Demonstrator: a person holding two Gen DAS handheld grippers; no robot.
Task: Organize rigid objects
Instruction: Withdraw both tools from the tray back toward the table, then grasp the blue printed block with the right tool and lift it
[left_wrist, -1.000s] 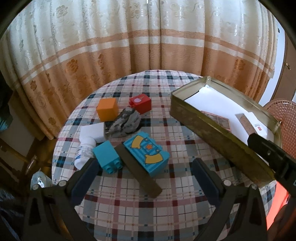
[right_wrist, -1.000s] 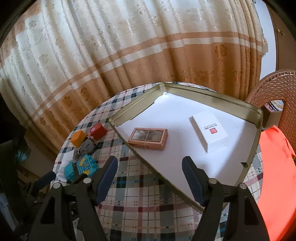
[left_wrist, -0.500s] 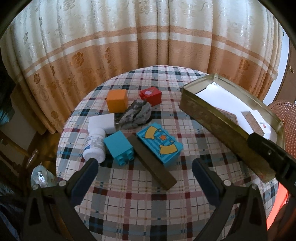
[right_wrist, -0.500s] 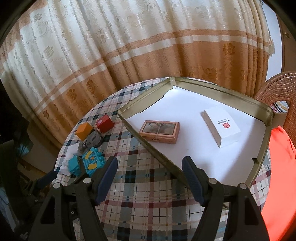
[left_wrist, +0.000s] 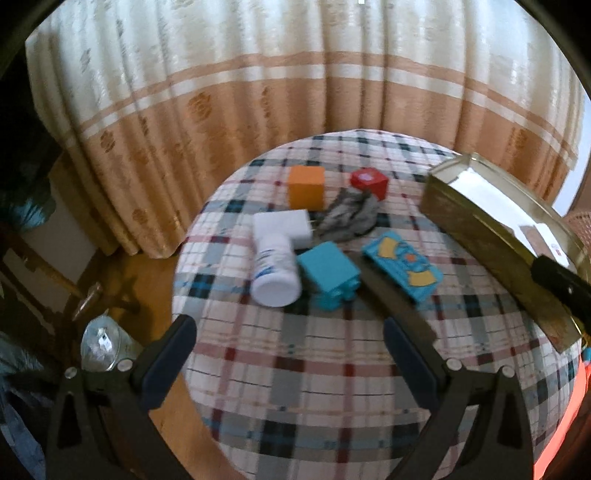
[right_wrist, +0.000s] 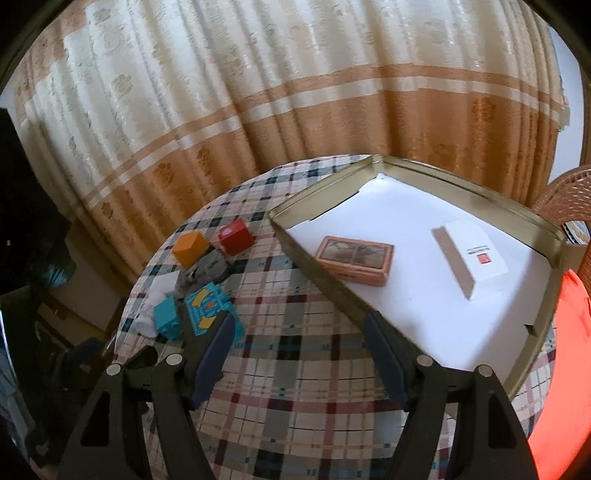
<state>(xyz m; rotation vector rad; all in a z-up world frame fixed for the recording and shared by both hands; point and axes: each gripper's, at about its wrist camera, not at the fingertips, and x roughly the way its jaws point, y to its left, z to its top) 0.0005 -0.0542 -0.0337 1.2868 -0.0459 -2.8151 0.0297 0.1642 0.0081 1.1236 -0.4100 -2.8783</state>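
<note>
While both grippers gape empty, left gripper (left_wrist: 290, 341), right gripper (right_wrist: 299, 345), tray (left_wrist: 480, 236) cut off (blurred).

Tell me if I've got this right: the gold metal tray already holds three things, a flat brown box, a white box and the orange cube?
Not quite. The gold metal tray holds only two: the flat brown box and the white box. The orange cube sits on the checked tablecloth, as the right wrist view shows.
</note>
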